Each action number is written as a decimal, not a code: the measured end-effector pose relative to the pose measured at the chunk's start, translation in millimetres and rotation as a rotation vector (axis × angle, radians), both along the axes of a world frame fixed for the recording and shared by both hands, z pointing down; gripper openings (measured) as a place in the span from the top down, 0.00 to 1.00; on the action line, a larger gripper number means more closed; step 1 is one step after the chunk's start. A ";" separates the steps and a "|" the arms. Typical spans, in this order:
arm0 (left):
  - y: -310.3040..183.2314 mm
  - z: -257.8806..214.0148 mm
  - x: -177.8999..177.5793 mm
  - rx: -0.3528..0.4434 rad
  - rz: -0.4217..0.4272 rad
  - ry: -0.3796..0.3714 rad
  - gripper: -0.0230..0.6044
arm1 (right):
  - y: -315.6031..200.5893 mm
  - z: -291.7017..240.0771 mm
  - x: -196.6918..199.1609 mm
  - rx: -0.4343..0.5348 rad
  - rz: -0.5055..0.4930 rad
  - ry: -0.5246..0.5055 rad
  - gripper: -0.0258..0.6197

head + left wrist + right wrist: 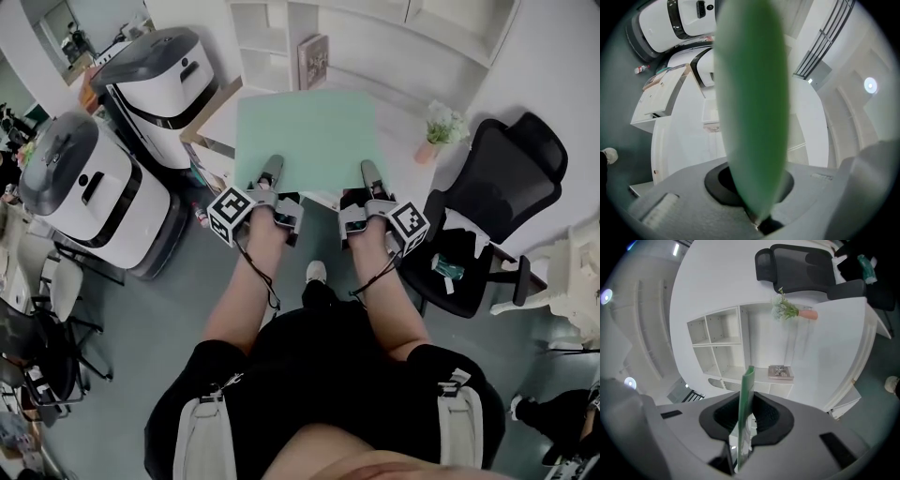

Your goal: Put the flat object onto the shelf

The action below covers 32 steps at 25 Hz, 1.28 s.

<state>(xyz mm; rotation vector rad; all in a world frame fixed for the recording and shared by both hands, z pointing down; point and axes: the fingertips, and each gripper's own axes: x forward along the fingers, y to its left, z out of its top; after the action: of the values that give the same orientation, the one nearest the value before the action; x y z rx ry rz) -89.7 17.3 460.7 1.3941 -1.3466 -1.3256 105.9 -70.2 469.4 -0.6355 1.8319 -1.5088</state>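
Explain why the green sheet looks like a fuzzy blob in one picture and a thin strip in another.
Left gripper view: the green sheet lies broadside, close to the lens, so it blurs. Right gripper view: seen edge-on, it is crisper, and the wide lens bows the shelf. Head view: soft, even light.

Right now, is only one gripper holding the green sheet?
No, the left gripper and the right gripper each clamp the near edge of the green sheet.

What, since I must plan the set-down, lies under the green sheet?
Only the white desk shows, around the edges of the green sheet. Whatever lies directly beneath the sheet is covered.
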 end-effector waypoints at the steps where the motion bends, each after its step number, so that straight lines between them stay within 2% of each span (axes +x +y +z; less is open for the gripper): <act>1: -11.1 -2.1 -6.3 0.000 0.001 -0.003 0.92 | -10.7 -1.4 -6.1 0.003 -0.001 -0.001 0.87; 12: -159.3 -29.2 -67.5 -0.013 0.018 -0.026 0.92 | -152.1 -23.8 -67.7 -0.011 0.001 -0.024 0.87; 16: -199.5 -42.3 -83.6 0.006 0.024 -0.046 0.92 | -192.3 -33.1 -82.7 0.013 0.004 -0.031 0.87; 20: -247.9 -59.9 -103.3 0.032 0.030 -0.034 0.92 | -239.7 -56.7 -101.9 0.053 0.009 -0.019 0.87; 28: -266.1 -95.9 -125.2 0.123 -0.015 -0.021 0.92 | -269.5 -96.8 -128.6 0.150 -0.054 -0.036 0.87; 32: -273.2 -118.7 -153.3 0.160 -0.037 -0.018 0.92 | -280.9 -122.9 -159.3 0.185 -0.084 -0.043 0.87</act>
<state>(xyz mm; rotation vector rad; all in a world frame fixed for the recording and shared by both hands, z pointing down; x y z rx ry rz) -242.9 -255.9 342.0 1.4974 -1.3076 -1.4755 -53.4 -351.1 346.6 -0.4394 1.9589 -1.3738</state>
